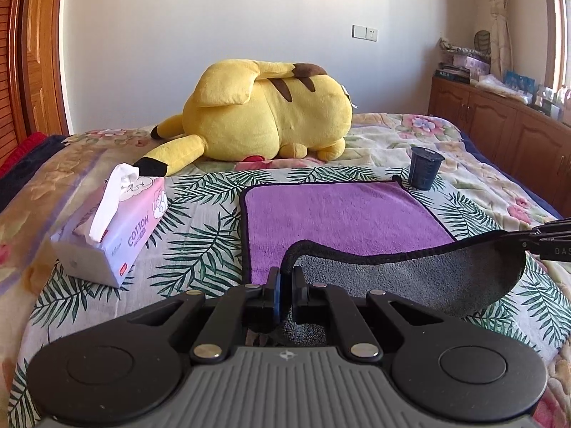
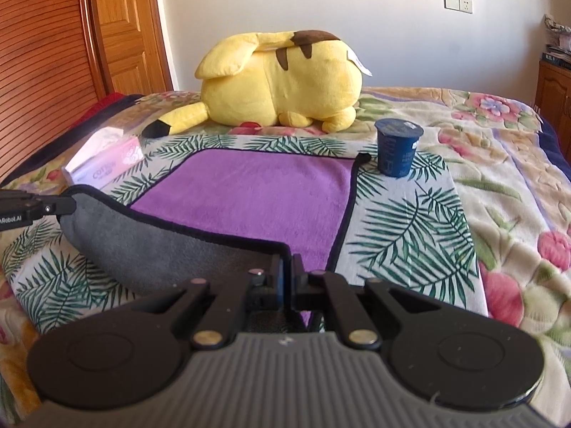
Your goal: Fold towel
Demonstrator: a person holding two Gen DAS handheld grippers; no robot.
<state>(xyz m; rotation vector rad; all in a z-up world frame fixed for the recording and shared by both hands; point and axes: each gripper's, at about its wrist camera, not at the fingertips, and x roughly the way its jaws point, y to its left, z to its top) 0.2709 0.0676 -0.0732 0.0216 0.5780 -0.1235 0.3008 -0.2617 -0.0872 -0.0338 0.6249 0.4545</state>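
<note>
A towel [image 1: 342,217], purple on top and grey underneath with a black hem, lies on a palm-leaf cloth on the bed; it also shows in the right wrist view [image 2: 249,192]. Its near edge is lifted off the bed, so the grey underside [image 1: 410,278] hangs between the two grippers. My left gripper [image 1: 285,278] is shut on the near left corner. My right gripper [image 2: 288,267] is shut on the near right corner; its tip shows at the right edge of the left wrist view [image 1: 528,239]. The left gripper's tip shows in the right wrist view [image 2: 67,204].
A pink tissue pack [image 1: 110,228] lies left of the towel. A dark blue cup [image 1: 424,171] stands at the towel's far right corner [image 2: 397,149]. A yellow plush toy [image 1: 264,114] lies behind. A wooden cabinet [image 1: 499,128] stands at the right, a wooden door [image 2: 125,25] at the left.
</note>
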